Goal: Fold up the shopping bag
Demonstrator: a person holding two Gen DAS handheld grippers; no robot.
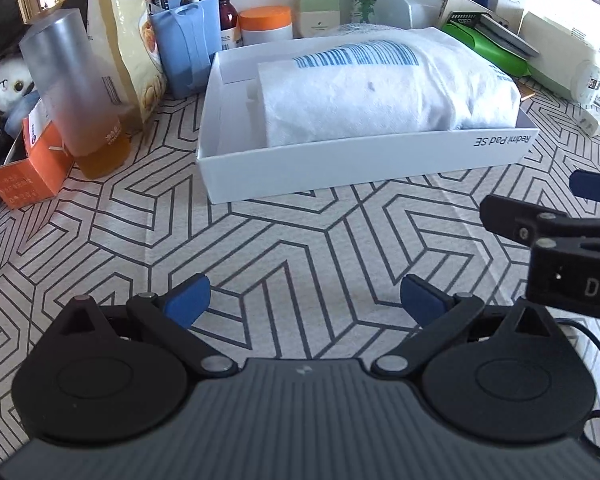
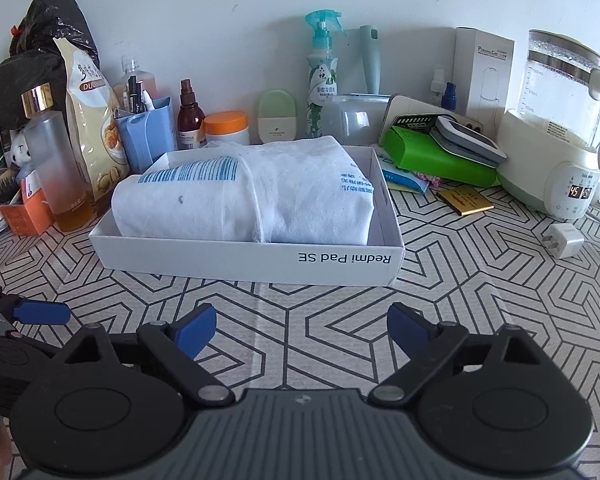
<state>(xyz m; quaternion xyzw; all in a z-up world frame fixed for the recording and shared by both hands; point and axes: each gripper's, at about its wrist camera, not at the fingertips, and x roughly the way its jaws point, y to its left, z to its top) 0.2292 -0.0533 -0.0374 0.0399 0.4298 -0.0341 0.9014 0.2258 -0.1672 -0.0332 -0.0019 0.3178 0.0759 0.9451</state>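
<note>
Left wrist view looks down across a tabletop covered in a grey cloth with a dark geometric line pattern. The left gripper hovers low over this cloth, pitched downward, its two blue-padded fingers spread wide apart with only bare cloth between them. Ahead of it sits a shallow white box printed "Redmi Pad SE", and inside the box lies the shopping bag, white with blue printing, folded into a thick bundle that fills most of the box and rises above its rim. At the right edge of this view the right gripper reaches in from the side, level with the box's near corner but apart from it.

In the right wrist view the right gripper is likewise tilted down over the cloth, its jaws wide apart and empty, short of the box's near wall. The left gripper's blue fingertip shows at the left edge, just beside it. Bottles, a snack pouch and a kettle line the wall behind the box.
</note>
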